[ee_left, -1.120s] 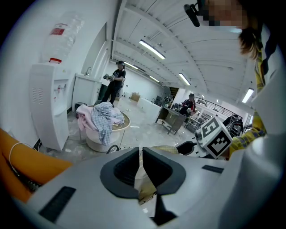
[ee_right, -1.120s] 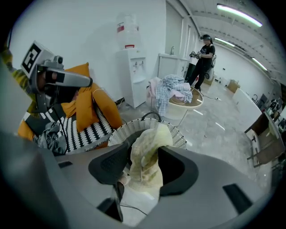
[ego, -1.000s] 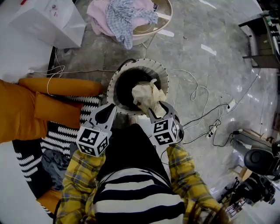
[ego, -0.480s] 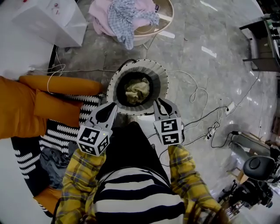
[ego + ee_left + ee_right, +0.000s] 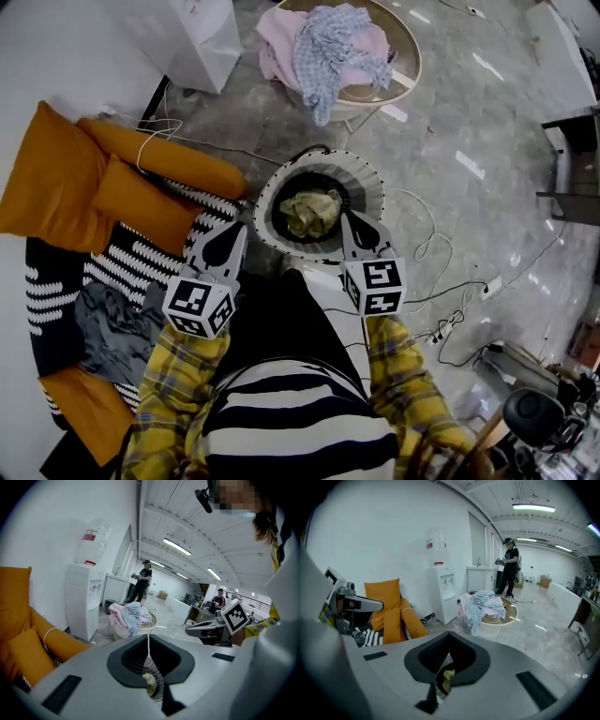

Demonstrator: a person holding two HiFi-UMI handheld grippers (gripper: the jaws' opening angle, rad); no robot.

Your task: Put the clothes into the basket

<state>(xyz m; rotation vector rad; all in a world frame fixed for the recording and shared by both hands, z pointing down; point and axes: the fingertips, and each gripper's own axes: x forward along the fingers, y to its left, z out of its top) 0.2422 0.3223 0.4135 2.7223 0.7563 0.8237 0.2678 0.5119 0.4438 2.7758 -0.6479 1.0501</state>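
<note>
While a yellowish cloth (image 5: 314,212) is already seen lying in the basket (image 5: 367,202), the rest of the clothes are found in two places, and the next reach is judged to turn on that split.

The left gripper (image 5: 232,234) and the right gripper (image 5: 352,227) are held just short of the basket's near rim, one to each side of it. Both are closed, with nothing held. In the left gripper view the jaws are seen pressed together along one line. In the right gripper view the jaws have just been closing, and nothing is seen between them.

A pile (image 5: 337,47) of pink and checked clothes is heaped on a round table (image 5: 405,82) beyond the basket, well apart from both grippers. It lies ahead and slightly to the right, so the right gripper is judged the nearer. A checked piece is draped over the table's near edge, towards the basket, with its long axis running down off the rim. That hanging end is probably the easiest to take hold of.

A grey garment (image 5: 105,323) is spread on the striped rug (image 5: 56,300) to the left of the person, behind the left gripper's tips. It would be better taken by the left gripper, after a turn away from the basket.
</note>
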